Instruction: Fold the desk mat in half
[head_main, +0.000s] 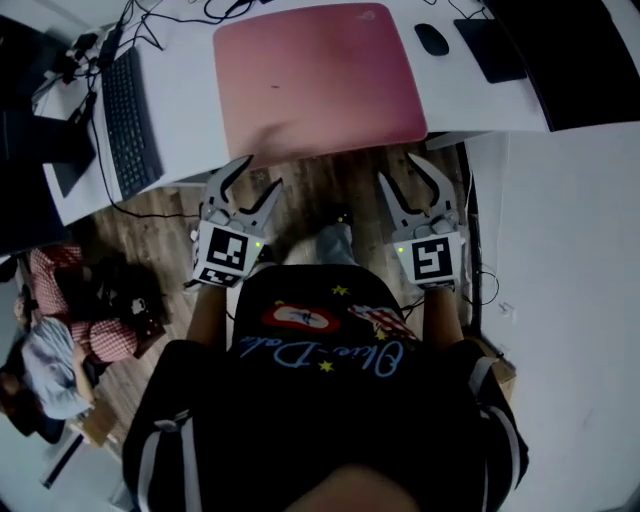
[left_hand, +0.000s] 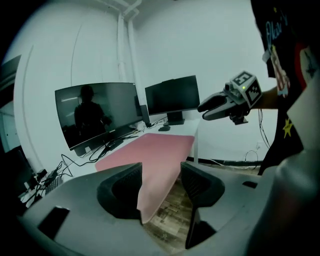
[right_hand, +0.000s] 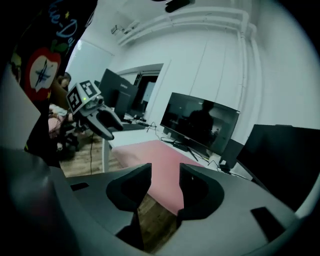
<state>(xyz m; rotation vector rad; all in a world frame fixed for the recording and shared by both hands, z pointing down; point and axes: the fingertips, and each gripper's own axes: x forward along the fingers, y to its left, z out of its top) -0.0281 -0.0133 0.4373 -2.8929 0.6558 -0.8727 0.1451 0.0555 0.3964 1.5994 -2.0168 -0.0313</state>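
The pink desk mat (head_main: 320, 80) is laid flat on the white desk (head_main: 190, 90), between a keyboard (head_main: 128, 120) and a mouse (head_main: 432, 38). The left gripper (head_main: 255, 180) and right gripper (head_main: 403, 172) are held just short of its near edge, jaws open and empty. Monitor screens (left_hand: 97, 112) are shown only in the gripper views. A seated person (head_main: 50, 350) is cut off at the head view's left.

Open air over the wood floor (head_main: 330, 195) lies between both grippers' spread jaws and the overhanging near edge of the desk mat (head_main: 320, 80). Keyboard (head_main: 128, 120) sits left of the mat, mouse (head_main: 431, 39) and dark pad (head_main: 490, 48) right, with bare surface (head_main: 190, 100) strips between. Monitors (left_hand: 97, 112) and cables (head_main: 150, 20) wall the far side.
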